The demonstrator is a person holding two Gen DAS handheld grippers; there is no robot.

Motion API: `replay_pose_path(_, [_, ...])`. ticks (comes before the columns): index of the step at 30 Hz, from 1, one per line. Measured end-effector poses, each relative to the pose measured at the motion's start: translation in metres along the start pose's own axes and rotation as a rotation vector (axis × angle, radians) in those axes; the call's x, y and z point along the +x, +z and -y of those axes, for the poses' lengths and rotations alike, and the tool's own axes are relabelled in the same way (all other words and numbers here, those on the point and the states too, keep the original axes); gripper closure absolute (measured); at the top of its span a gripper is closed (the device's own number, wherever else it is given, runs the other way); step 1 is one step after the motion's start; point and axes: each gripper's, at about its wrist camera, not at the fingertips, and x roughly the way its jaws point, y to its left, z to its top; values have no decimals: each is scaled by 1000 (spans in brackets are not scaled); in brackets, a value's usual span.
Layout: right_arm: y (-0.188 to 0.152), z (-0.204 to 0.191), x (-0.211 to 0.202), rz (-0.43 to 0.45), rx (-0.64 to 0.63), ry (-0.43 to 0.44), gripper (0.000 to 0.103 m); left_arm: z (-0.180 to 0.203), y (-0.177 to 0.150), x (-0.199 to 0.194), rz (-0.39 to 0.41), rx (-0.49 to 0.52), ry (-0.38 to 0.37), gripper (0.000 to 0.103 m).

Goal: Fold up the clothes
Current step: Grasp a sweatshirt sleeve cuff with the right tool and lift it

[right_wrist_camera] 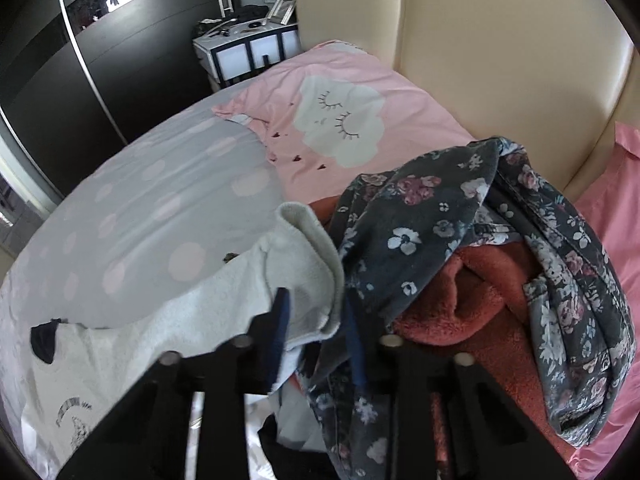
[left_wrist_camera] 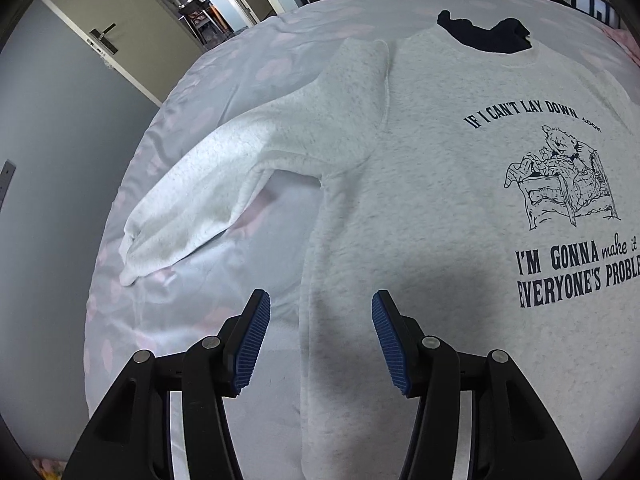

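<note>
Closest to you on the left, your left gripper [left_wrist_camera: 320, 344] hangs with its blue pads spread wide and nothing between them, right over the lower left side edge of the grey sweatshirt [left_wrist_camera: 440, 200]. That sweatshirt lies flat, print side up, on the spotted duvet [left_wrist_camera: 180, 320], its long axis running straight away from you: hem end near the gripper, navy-lined collar [left_wrist_camera: 484, 36] at the far end. So the side seam sits almost dead under the left fingers, running the same way they point. Further out and to the left, the left sleeve [left_wrist_camera: 208, 184] is splayed off the body at an angle, cuff lying on the duvet well clear of the torso. On your other side, the right gripper [right_wrist_camera: 316, 320] has its fingers drawn in on a bunched bit of pale grey fabric, which looks like the sweatshirt's right sleeve [right_wrist_camera: 304, 264] lifted up off the bed; my read is that it's clamped, though the pads are blurry. Just beyond that sits a heap of a dark floral garment [right_wrist_camera: 460, 216] over something rust-coloured and fluffy [right_wrist_camera: 480, 292], then the pink cloud pillow [right_wrist_camera: 340, 120] up by the headboard. For whatever fold comes next, the left hand is clearly the nearer one to the splayed sleeve and left seam, and the right sleeve is already in the right hand, so folds toward the centre line would go across the long axis.
</note>
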Motion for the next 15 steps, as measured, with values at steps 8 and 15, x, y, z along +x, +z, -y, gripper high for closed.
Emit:
replay_pose_path(8, [13,-13,-47,125,-56,-19,96,7,-5,-7,5,12,-17,48])
replay_pose_path(15, [18,24,-81,146,-39,-93,96,12,-14,-10,13,-7,-62,48])
